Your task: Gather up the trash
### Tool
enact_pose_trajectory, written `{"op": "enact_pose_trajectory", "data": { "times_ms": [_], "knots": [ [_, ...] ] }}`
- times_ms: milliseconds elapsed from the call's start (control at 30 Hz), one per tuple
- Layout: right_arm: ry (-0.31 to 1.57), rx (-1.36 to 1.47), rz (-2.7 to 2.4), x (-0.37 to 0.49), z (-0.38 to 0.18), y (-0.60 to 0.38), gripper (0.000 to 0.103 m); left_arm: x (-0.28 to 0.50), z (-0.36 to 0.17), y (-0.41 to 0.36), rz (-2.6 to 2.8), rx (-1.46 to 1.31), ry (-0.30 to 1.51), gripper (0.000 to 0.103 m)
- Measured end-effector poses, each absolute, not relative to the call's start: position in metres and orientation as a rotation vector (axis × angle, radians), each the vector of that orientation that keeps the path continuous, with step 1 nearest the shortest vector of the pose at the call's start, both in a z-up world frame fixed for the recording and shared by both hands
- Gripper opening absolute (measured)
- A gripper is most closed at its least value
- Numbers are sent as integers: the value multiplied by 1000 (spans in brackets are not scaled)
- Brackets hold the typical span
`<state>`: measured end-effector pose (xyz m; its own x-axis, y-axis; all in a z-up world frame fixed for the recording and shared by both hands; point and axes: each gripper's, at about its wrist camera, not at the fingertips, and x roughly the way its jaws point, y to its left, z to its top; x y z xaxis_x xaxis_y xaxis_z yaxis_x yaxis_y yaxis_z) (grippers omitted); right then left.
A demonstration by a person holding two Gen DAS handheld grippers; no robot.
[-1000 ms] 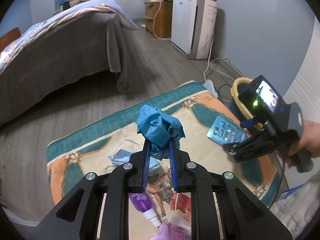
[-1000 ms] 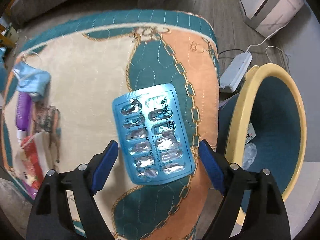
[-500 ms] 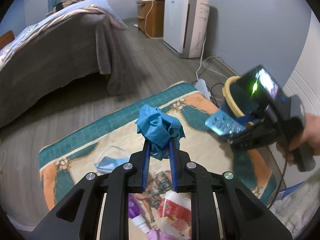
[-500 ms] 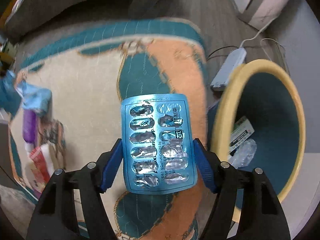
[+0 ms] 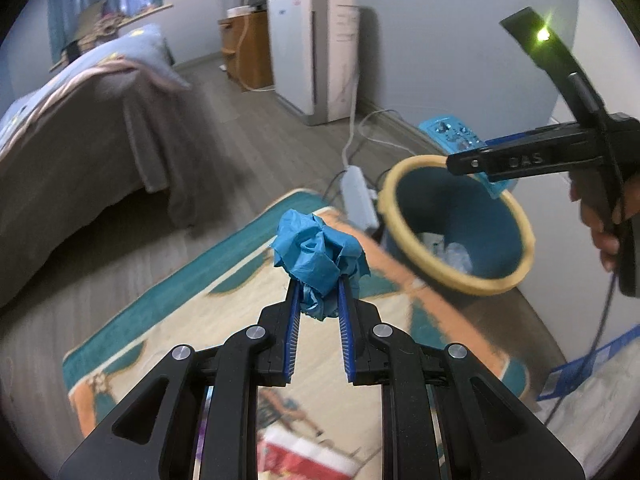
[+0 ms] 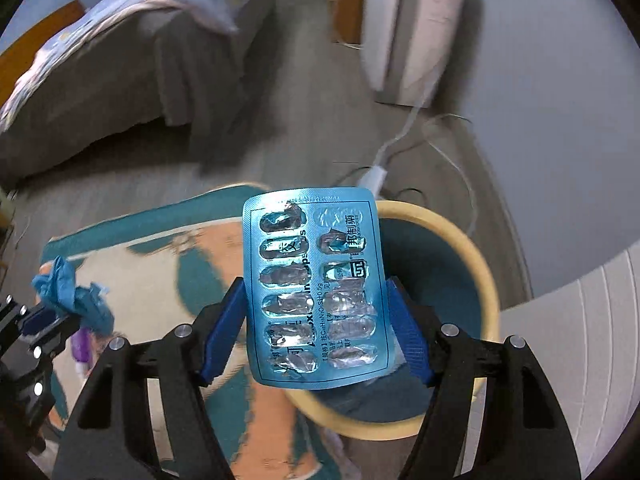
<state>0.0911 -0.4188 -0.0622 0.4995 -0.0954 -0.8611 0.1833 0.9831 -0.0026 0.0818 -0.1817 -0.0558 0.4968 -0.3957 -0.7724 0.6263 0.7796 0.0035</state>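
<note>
1. The bin [image 6: 486, 280] stands off the rug's [image 5: 168, 320] corner.
2. Your right gripper [image 6: 316, 334], jaws just closed, clamps the empty blister pack [image 6: 314, 288] above the bin.
3. Your left gripper [image 5: 319, 304] pinches crumpled blue paper [image 5: 318, 254] over the rug.

Blue crumpled paper [image 5: 318, 250], silver-blue blister pack [image 6: 316, 294], teal bin [image 5: 456, 226] with yellow rim

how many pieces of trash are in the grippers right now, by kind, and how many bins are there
crumpled blue paper in the left gripper: 1
pill pack in the right gripper: 1
bin: 1
total: 3
</note>
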Motion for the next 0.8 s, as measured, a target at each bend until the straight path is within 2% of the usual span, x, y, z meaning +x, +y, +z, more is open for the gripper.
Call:
{"op": "enact_pose_trajectory", "data": {
  "times_ms": [433, 600, 633, 700, 733, 767, 800],
  "knots": [
    [1126, 352, -341, 83, -110, -506, 68, 82, -70, -292, -784, 389, 900, 19],
    [1109, 454, -399, 75, -115, -525, 69, 93, -75, -314, -787, 387, 918, 20],
    [1104, 458, -407, 74, -114, -526, 69, 94, -74, -316, -791, 378, 918, 22],
    [1094, 465, -413, 74, -112, -528, 70, 97, -71, -318, -789, 369, 912, 32],
    [1096, 468, -411, 75, -114, -529, 74, 97, -70, -318, -782, 369, 904, 47],
    [1098, 471, -409, 76, -114, -529, 75, 98, -69, -317, -774, 366, 894, 55],
    [1100, 473, -407, 77, -114, -528, 76, 98, -68, -317, -778, 359, 891, 56]
  ]
}}
